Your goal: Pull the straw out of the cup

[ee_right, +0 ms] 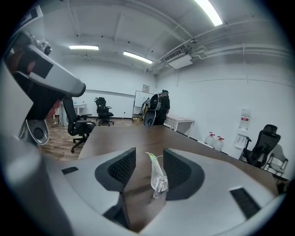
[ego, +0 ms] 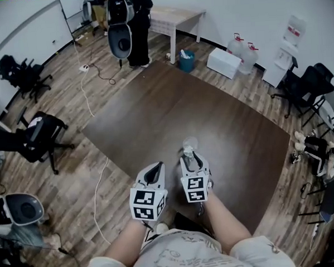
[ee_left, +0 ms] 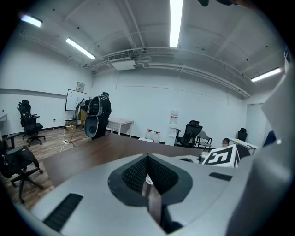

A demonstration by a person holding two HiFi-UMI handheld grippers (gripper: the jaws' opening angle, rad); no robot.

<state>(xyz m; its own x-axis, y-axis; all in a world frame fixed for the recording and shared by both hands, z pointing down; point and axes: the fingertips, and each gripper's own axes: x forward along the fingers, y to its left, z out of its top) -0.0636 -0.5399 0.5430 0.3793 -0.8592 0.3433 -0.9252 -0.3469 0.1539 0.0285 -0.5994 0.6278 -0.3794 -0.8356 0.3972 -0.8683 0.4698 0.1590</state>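
R tongs (ee_right: 149,159) apart, clear cup (ee_right: 158,179) between, L tongs (ee_left: 147,160) closed, brown table (ego: 171,110)

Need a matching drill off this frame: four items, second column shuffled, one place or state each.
Things:
1. left hand-held gripper
2. right hand-held gripper
3. clear cup
4. teal bin

Place or state:
A. on the floor beyond the far edge of the table
B. jaws apart
C. jaws together
D. on the table, between open jaws

Pairs: 1-C, 2-B, 3-D, 4-A.
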